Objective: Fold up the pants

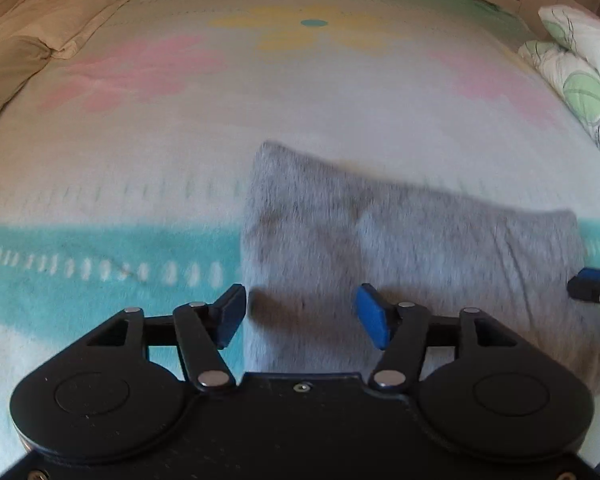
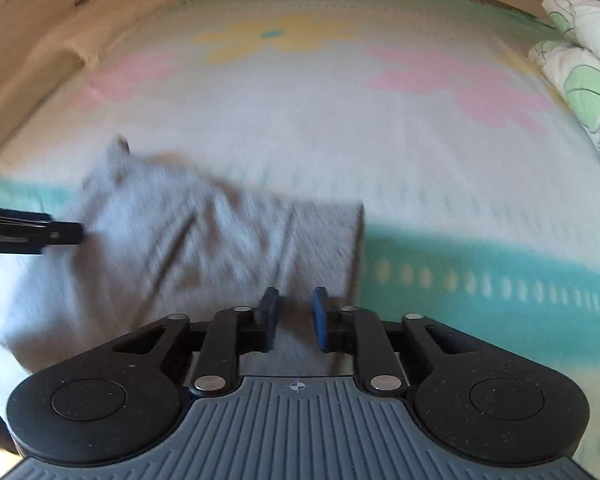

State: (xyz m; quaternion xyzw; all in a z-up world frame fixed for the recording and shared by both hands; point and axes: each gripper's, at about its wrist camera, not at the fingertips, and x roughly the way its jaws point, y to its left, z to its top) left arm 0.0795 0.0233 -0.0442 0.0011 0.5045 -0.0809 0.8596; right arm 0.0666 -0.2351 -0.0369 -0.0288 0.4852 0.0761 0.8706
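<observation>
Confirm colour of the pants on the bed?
Grey pants, plain, no print; clearest in the left wrist view.

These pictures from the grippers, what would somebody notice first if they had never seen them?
Probably the folded grey pants, lying in the middle of the flowery bedspread, with its yellow flower near the far edge. Next, the left gripper with its blue pads spread wide just over the pants' near edge, nothing held. The right gripper hangs over the pants' other end, its jaws narrower with grey cloth showing between them.
</observation>
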